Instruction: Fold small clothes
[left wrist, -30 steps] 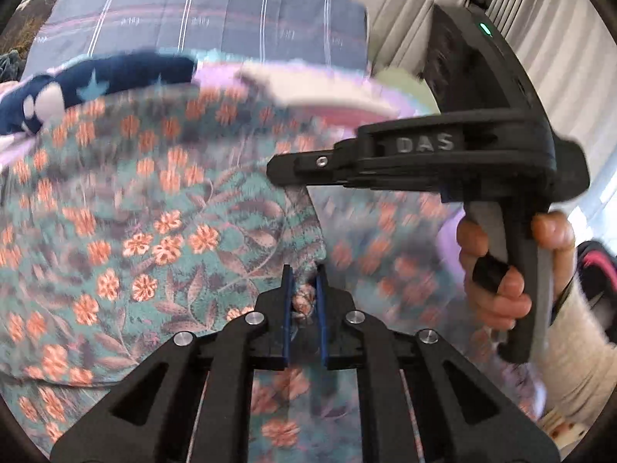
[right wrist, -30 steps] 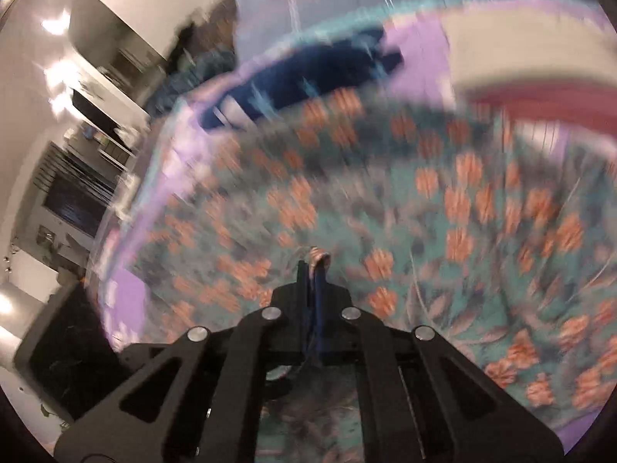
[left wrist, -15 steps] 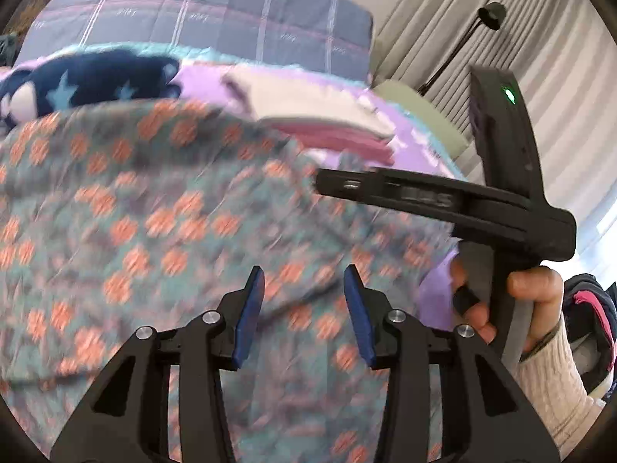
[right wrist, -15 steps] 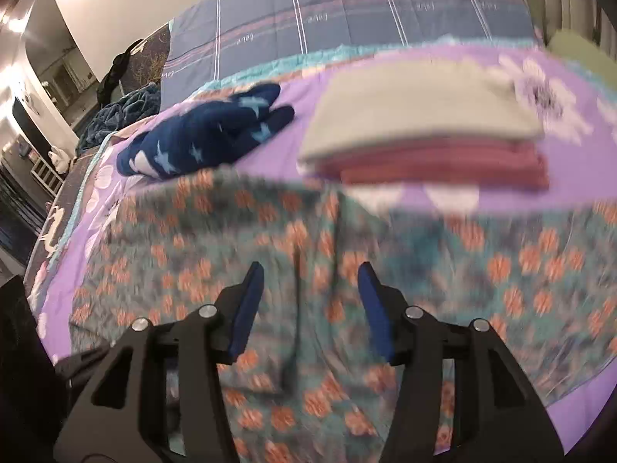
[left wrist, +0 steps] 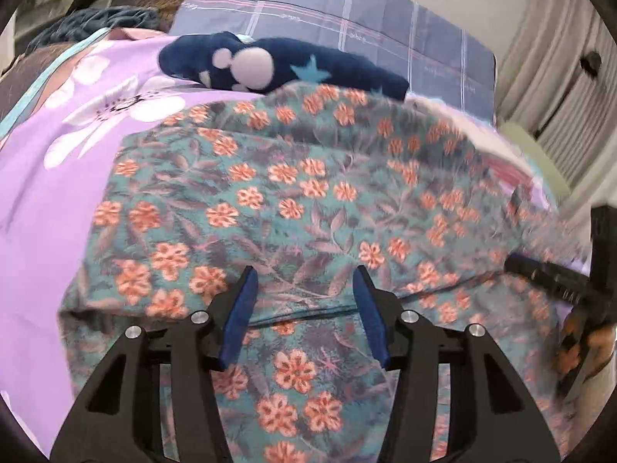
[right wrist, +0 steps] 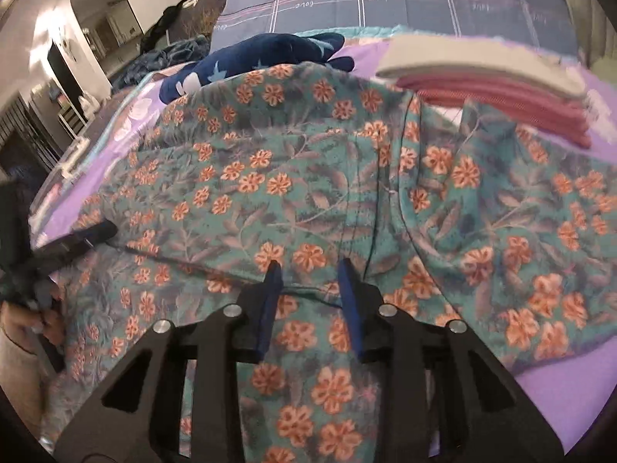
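Observation:
A teal garment with orange flowers (left wrist: 308, 177) lies spread on the purple bed sheet (left wrist: 46, 193), its near edge folded over. My left gripper (left wrist: 304, 270) hovers over that folded edge; its jaws are opening and nothing is pinched between the blue pads. In the right wrist view my right gripper (right wrist: 309, 263) sits low over the same garment (right wrist: 308, 177). Its jaws are closing with a ridge of the fold between the pads, which are still apart. The right gripper (left wrist: 555, 277) shows blurred at the left view's right edge.
A navy star-print garment (right wrist: 270, 54) lies behind the floral one. A folded stack, beige over pink (right wrist: 493, 88), sits at the back right. A plaid quilt (left wrist: 347, 11) lies beyond, with curtains to the right. A hand holds the left gripper (right wrist: 88, 235) at far left.
Both grippers let go of the floral cloth they had pinched and opened. The left one swung left over the garment's near edge. The right one's jaws have narrowed again since half a second ago.

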